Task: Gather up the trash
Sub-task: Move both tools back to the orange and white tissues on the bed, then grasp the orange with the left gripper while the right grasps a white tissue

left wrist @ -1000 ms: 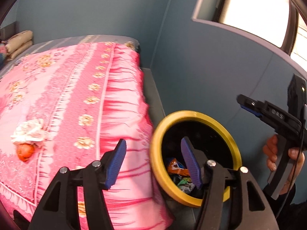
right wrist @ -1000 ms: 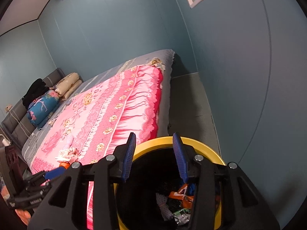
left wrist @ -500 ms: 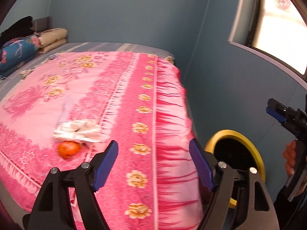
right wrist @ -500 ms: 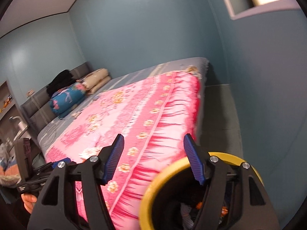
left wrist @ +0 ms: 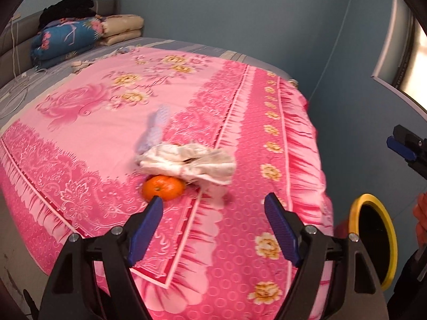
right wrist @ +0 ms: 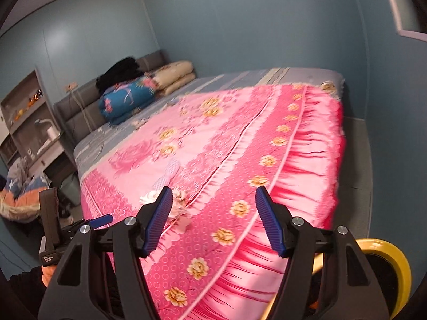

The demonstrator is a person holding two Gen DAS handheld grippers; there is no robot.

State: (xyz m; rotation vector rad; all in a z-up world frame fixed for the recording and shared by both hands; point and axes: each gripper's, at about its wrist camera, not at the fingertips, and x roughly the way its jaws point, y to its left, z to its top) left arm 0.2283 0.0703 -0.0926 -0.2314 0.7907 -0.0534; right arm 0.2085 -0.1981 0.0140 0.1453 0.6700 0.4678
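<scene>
Just crumpled, stained white tissue (left wrist: 186, 164) touching an orange (left wrist: 163, 190).

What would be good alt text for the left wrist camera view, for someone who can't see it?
The open, empty left gripper points at an orange tangerine and a crumpled white tissue wad lying touching on a pink floral bedspread. A yellow-rimmed black trash bin stands at the lower right beside the bed.

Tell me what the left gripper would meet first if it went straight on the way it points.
Probably the crumpled tissue on the pink bedspread; the left gripper is open and empty.
</scene>
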